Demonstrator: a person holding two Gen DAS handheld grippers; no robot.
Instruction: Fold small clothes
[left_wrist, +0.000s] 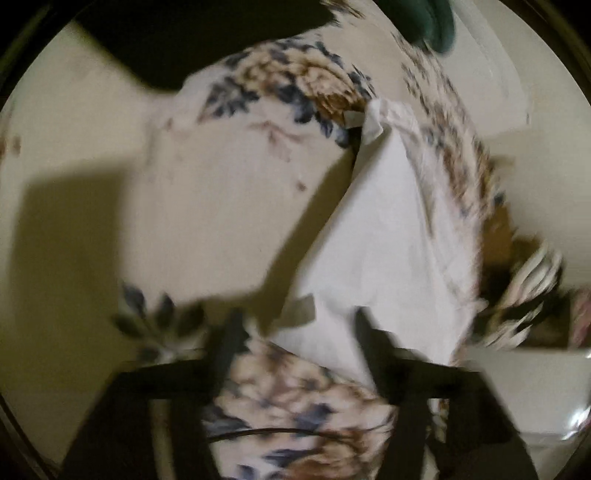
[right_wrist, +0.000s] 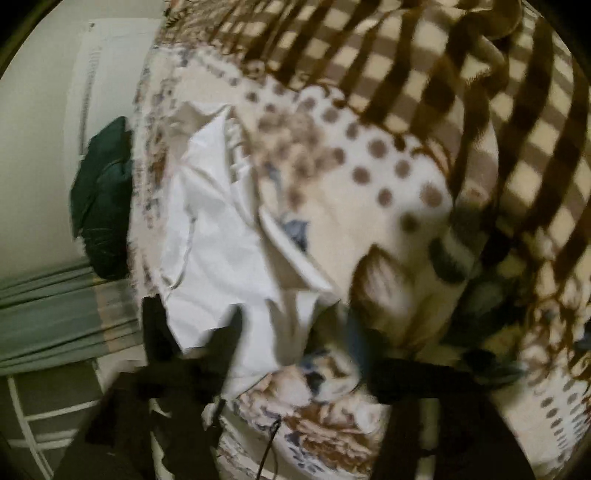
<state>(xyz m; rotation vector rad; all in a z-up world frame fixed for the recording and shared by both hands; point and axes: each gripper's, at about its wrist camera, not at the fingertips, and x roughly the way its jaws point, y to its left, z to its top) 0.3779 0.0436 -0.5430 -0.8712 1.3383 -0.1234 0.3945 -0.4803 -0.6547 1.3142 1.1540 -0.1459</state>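
My left gripper and right gripper both gape over the white garment on the bed. Blur hides the hem, I think; I'd pinch two corners before folding.

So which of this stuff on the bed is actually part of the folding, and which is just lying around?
Part of the job:
white garment
left gripper, open beside its edge
right gripper, open at its edge

Just lying about:
floral bedsheet
checked and dotted blanket
dark green item at the bed's edge
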